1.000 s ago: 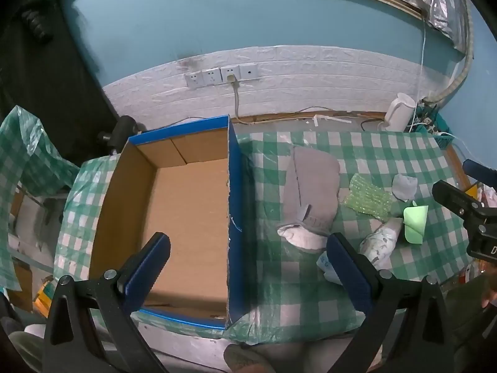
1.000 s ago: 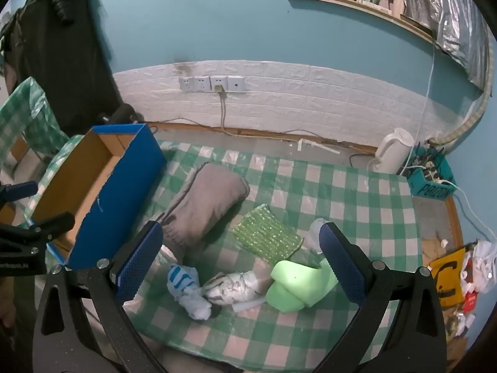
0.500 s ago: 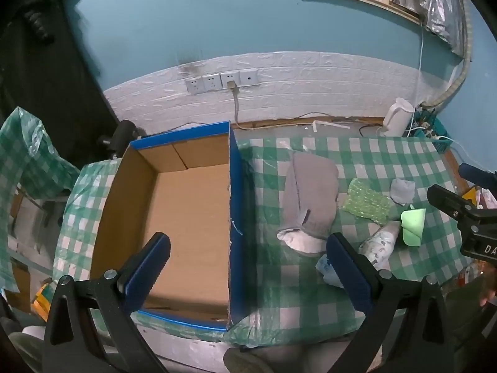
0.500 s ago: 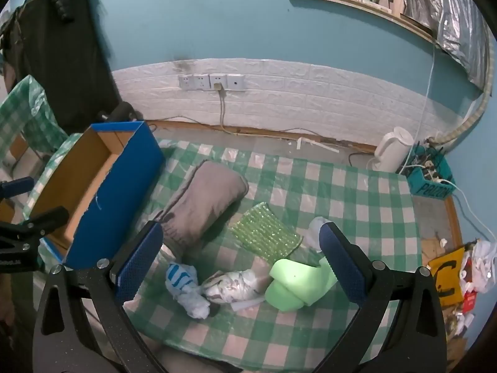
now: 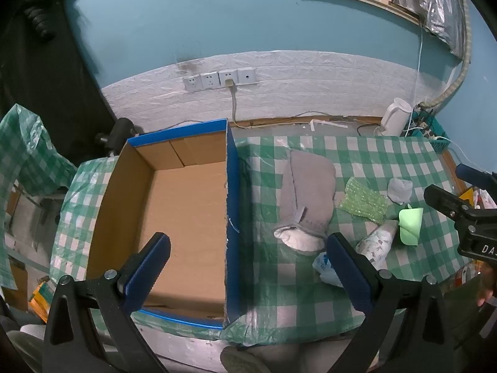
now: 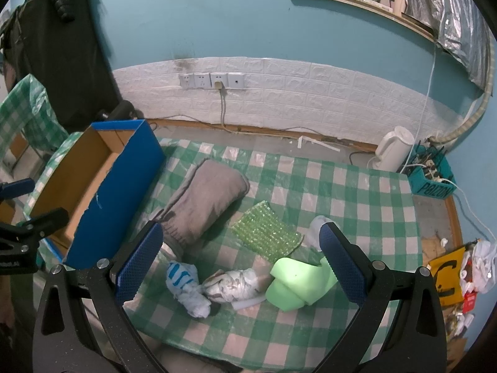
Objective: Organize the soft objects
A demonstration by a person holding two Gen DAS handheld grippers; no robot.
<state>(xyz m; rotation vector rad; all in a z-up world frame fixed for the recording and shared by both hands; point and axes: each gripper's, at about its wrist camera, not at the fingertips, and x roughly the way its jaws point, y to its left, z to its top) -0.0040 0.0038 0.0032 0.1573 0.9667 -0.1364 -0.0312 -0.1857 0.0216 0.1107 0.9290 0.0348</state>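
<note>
An empty blue cardboard box [image 5: 186, 217] stands on the left of the green checked table; it also shows in the right wrist view [image 6: 93, 192]. To its right lie a grey pillow [image 6: 205, 205], a green beaded pad [image 6: 267, 233], a folded light green foam sheet [image 6: 298, 283], a patterned white bundle [image 6: 233, 286], a blue-and-white bundle [image 6: 186, 289] and a small grey cloth [image 5: 400, 189]. My left gripper [image 5: 245, 267] is open and empty above the box's right wall. My right gripper [image 6: 239, 264] is open and empty above the bundles.
A white kettle [image 6: 391, 152] and a teal basket [image 6: 431, 180] sit on the floor by the wall at the right. Wall sockets [image 6: 211, 80] with a hanging cable are behind the table. A dark coat [image 6: 56, 46] hangs at the left.
Both grippers have risen slightly, so the table looks a little farther away. Nothing on the table has moved.
</note>
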